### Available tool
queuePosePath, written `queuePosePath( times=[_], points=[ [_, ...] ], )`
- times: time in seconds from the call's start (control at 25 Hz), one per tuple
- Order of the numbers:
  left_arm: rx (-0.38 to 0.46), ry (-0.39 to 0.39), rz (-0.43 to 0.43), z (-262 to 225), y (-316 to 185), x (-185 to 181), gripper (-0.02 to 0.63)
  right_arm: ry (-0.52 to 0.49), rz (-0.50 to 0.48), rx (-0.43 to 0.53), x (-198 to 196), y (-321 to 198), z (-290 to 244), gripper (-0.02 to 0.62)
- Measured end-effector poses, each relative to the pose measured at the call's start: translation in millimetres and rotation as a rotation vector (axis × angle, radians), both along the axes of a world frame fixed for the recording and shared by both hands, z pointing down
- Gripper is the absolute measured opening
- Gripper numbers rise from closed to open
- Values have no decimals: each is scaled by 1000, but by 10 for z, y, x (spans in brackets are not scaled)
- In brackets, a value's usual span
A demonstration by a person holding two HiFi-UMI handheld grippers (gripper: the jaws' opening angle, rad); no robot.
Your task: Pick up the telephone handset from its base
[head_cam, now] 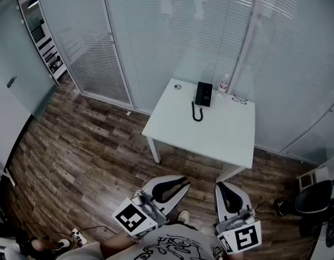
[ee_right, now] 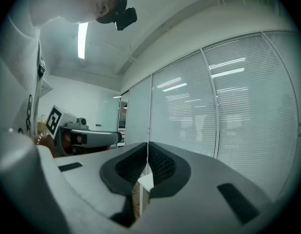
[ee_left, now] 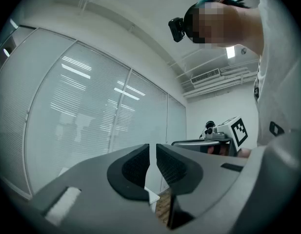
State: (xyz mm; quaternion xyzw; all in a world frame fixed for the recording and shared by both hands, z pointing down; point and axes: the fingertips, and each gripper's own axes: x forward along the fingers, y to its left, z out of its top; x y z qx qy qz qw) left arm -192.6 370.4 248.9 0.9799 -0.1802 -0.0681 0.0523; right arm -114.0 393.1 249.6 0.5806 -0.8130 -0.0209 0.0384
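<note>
One black telephone (head_cam: 203, 94) is sitting near the far edge of a white table (head_cam: 210, 137), its handset (head_cam: 200, 94) resting on the base. The curly cord (head_cam: 196, 114) is looping forward onto the tabletop.

A small bottle (head_cam: 224, 84) is standing just to the right of the phone; can't tell what is in it. Its reddish label is too small to read. A pair of glasses (head_cam: 240, 99) is lying further right, near the far edge. A small round thing (head_cam: 178, 86) is sitting by the far left corner, too small to identify. The rest of the tabletop is showing bare white, with open room on the near side of the phone.

Both grippers are hanging low in the head view, well apart from the table and over the wooden floor (head_cam: 91, 145). The left gripper (head_cam: 181, 184) is showing its jaws pressed together with nothing between them, same in its own view (ee_left: 151, 156). The right gripper (head_cam: 221, 188) is also pressed together and empty, confirmed in its own view (ee_right: 147, 156). Each is carrying a cube with black-and-white square markers, no readable text.

Glass walls (head_cam: 156, 31) with blinds are closing in the table on its far sides. A shelf unit (head_cam: 45, 42) is standing at the far left and a black chair (head_cam: 318, 199) at the right edge. The shirt print at the bottom is not readable.
</note>
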Motion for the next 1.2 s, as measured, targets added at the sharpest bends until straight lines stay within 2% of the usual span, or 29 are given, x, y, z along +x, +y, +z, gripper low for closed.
queuePosePath(
  times=[0.24, 0.52, 0.88, 1.2],
  points=[
    [5, -22, -13, 19, -62, 125, 41, -5, 9, 4, 186, -41, -17, 6],
    [-25, -33, -83, 49, -217, 396, 41, -47, 32, 16, 608, -96, -6, 6],
    [-56, -29, -88, 133, -158, 898, 41, -70, 20, -8, 1100, -100, 124, 6],
    [-82, -54, -79, 279, -262, 1099, 41, -90, 30, -35, 1300, -174, 269, 6]
  ],
)
